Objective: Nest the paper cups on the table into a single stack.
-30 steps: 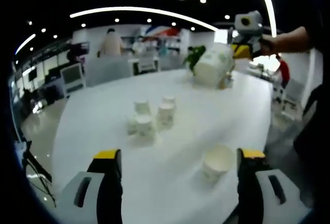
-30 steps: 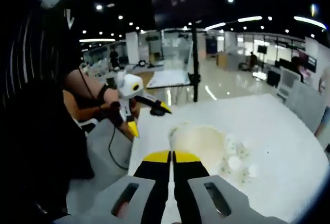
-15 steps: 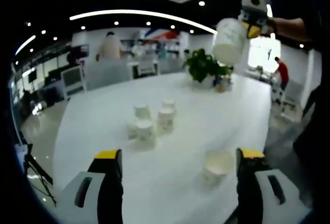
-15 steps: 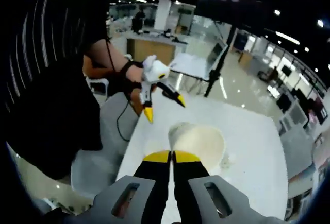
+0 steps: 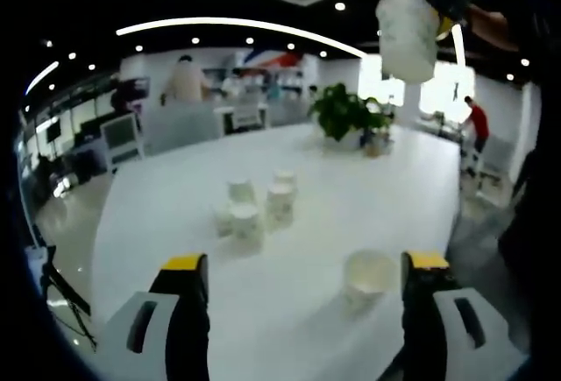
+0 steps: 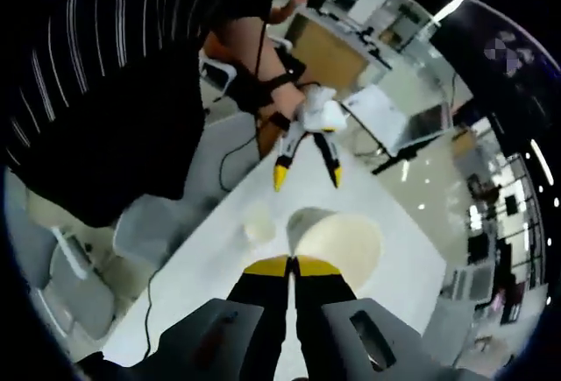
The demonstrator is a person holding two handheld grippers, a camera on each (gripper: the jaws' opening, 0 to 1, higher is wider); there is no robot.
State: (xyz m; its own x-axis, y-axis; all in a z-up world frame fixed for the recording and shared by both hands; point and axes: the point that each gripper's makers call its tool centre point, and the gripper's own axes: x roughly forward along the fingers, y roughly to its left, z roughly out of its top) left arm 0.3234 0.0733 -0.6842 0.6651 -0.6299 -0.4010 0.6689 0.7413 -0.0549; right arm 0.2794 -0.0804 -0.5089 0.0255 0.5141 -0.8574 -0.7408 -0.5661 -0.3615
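A white paper cup point(image 5: 408, 34) hangs high above the white table point(image 5: 351, 188), pinched by its rim between the closed jaws of the right gripper point(image 6: 292, 266). A second cup point(image 5: 368, 277) stands mouth-up on the table near its edge, between the wide-apart, empty jaws of the left gripper point(image 5: 298, 263), and a cluster of small cups point(image 5: 254, 206) sits farther in toward the middle. A potted plant point(image 5: 344, 115) stands at the far end.
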